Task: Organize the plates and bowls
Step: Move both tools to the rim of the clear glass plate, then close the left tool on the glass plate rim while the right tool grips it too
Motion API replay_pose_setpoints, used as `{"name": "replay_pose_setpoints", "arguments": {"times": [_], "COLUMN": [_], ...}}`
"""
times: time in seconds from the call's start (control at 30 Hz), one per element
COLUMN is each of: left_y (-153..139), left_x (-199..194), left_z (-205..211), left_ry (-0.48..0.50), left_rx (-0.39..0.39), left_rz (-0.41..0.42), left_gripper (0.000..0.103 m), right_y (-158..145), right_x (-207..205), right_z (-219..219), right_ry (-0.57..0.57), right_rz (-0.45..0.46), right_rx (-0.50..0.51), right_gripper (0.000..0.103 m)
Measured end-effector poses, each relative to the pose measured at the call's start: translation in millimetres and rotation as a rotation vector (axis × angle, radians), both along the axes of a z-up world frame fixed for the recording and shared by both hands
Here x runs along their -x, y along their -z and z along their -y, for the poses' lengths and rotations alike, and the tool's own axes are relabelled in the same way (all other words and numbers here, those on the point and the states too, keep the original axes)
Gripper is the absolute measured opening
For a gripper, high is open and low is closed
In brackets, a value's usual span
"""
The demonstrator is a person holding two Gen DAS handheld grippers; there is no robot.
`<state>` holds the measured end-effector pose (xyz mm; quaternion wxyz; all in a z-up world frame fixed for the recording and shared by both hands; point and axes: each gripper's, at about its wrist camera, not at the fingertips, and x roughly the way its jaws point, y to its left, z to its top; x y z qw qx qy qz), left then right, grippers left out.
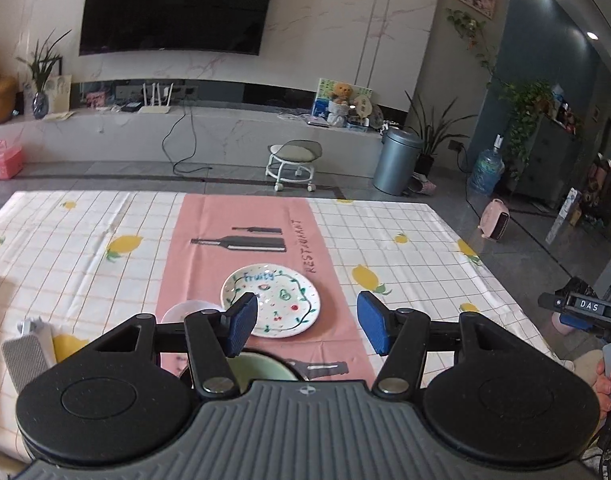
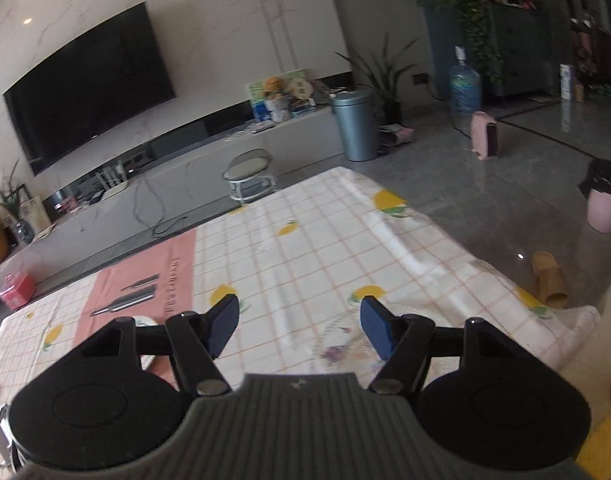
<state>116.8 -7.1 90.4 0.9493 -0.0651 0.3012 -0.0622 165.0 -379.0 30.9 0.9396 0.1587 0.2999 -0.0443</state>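
A white plate [image 1: 270, 300] printed with "Fruity" and small fruits lies on the pink placemat [image 1: 241, 220]. My left gripper [image 1: 307, 322] hovers above its near edge, open, with nothing between the blue pads. A pale bowl [image 1: 181, 311] shows behind the left finger, and a green bowl [image 1: 261, 368] sits partly hidden right under the gripper. My right gripper [image 2: 299, 326] is open over the lemon-print cloth [image 2: 305, 240]. Below it lies a faint, blurred round shape with purple flowers [image 2: 337, 346]. A white rim [image 2: 143, 321] peeks out behind its left finger.
A grey ribbed object [image 1: 25, 356] lies at the table's left. A black device marked DAS [image 1: 585, 306] and a hand [image 1: 609, 380] are at the right edge. The table's right edge [image 2: 485, 264] drops to the floor, where a slipper [image 2: 549, 280] lies.
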Motion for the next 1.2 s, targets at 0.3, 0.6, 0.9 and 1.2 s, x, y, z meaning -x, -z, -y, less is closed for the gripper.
{"name": "replay_pose_setpoints", "arguments": {"times": [0.3, 0.6, 0.9, 1.2], "left_y": [2, 53, 116, 152], "left_x": [-56, -90, -138, -166], "left_z": [104, 201, 230, 240], "left_ry": [0.174, 0.312, 0.356, 0.384], "left_rx": [-0.086, -0.190, -0.171, -0.092], "left_rz": [-0.081, -0.159, -0.370, -0.472], "left_gripper": [0.068, 0.067, 0.056, 0.056], "right_y": [55, 82, 127, 147], "right_x": [3, 0, -8, -5], "right_z": [79, 97, 123, 141], "right_ry": [0.144, 0.123, 0.105, 0.150], "right_rz": [-0.088, -0.110, -0.178, -0.183], "right_rx": [-0.205, -0.335, -0.547, -0.649], "right_gripper": [0.066, 0.066, 0.048, 0.046]}}
